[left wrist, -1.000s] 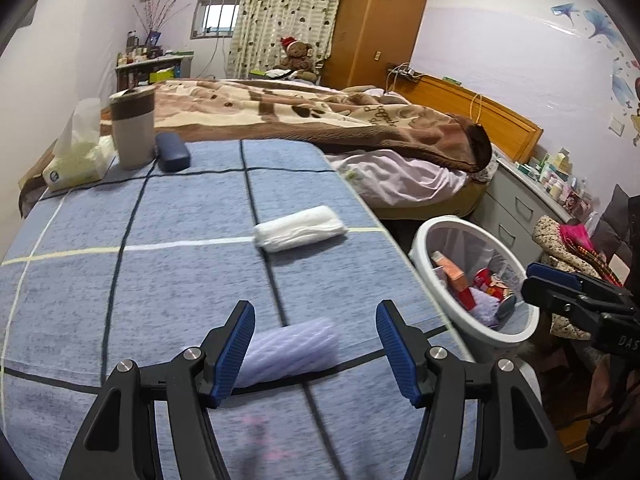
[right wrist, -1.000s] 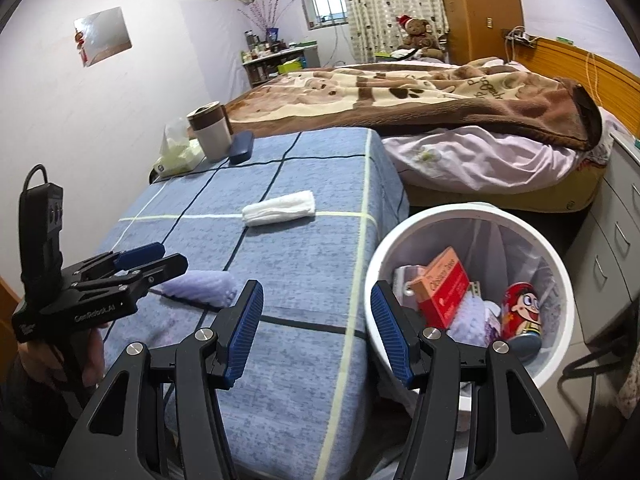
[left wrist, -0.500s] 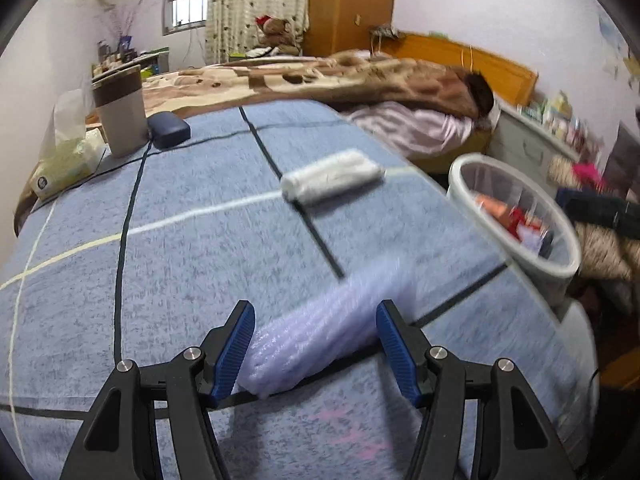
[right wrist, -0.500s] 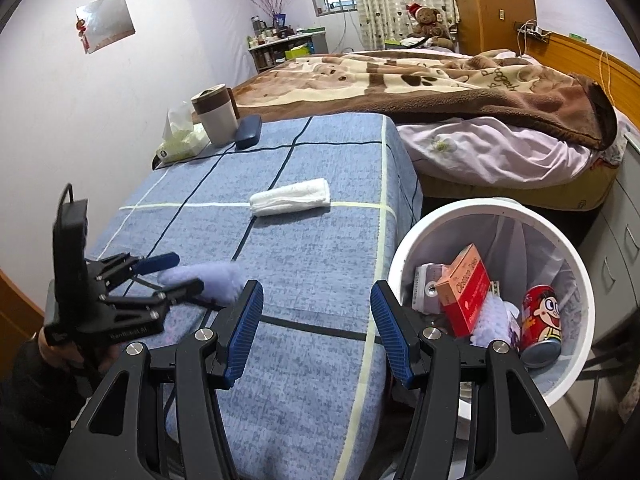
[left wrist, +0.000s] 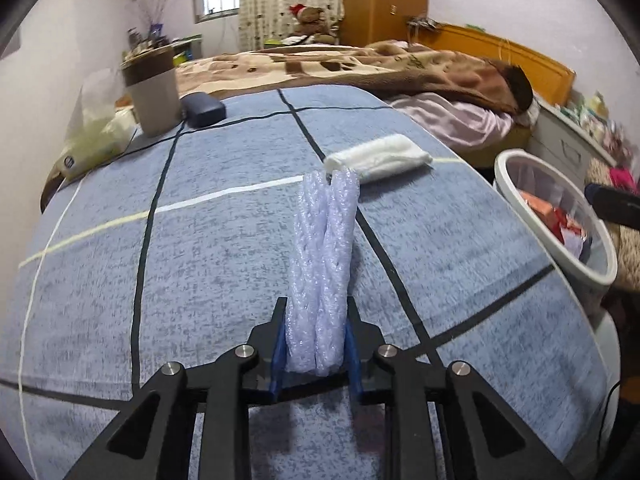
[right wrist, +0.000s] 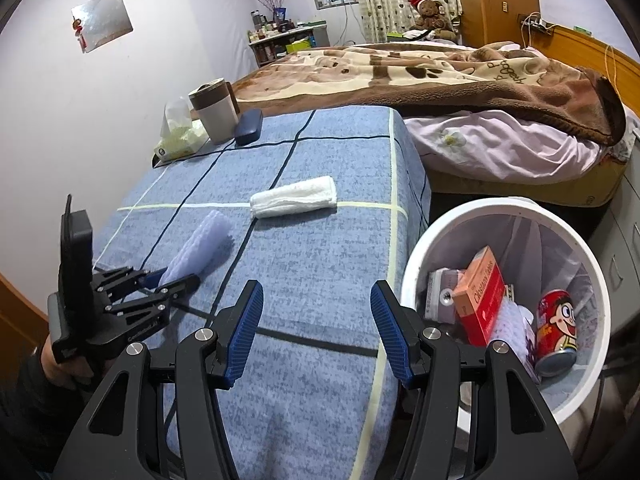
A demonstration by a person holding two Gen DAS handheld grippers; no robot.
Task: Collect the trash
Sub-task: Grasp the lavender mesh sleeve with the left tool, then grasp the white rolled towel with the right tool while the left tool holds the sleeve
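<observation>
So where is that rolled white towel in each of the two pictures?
Left wrist view: the rolled white towel lies right of centre in the upper half, on the blue cloth just beyond the tip of the purple foam roll.
Right wrist view: it lies near the middle, across the pale stripe.
Shared landmark: the white trash bin, right of the towel in both.

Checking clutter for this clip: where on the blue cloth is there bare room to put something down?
Bare cloth runs between the white rolled towel and the cup corner, and along the edge beside the bin. Crowded: the far-left corner, with cup, tissue pack and dark case, and the bin itself.
</observation>
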